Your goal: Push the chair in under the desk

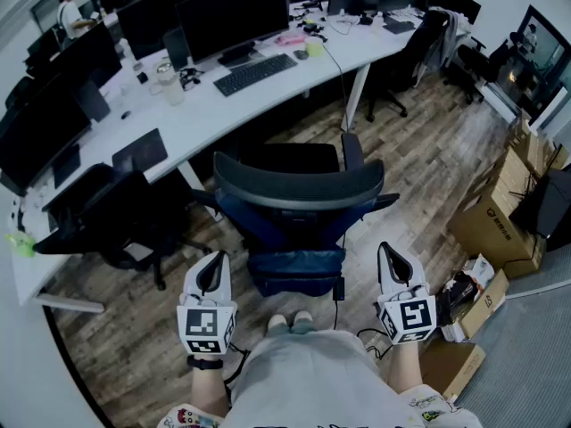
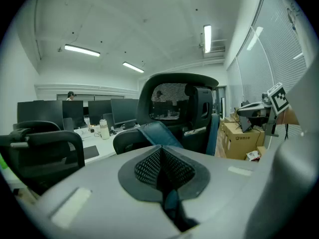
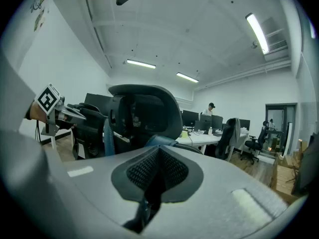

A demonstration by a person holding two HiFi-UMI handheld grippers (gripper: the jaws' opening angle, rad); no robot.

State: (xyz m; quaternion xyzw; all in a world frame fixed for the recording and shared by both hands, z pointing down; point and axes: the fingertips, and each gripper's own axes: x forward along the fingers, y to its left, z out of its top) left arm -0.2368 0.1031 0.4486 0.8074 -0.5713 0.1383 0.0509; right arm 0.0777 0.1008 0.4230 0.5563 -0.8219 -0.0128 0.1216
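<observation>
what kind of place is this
Most likely an open-plan office: a long white desk carries a row of dark monitors and a keyboard, and a mesh-backed swivel chair stands pulled out from it.

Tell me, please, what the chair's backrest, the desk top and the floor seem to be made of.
The chair's backrest: apparently a matte dark plastic frame; the left gripper view shows a see-through mesh panel in it.
The desk top: smooth and white, probably laminate.
The floor: brown planks with visible grain, either wood or wood-look laminate.
</observation>
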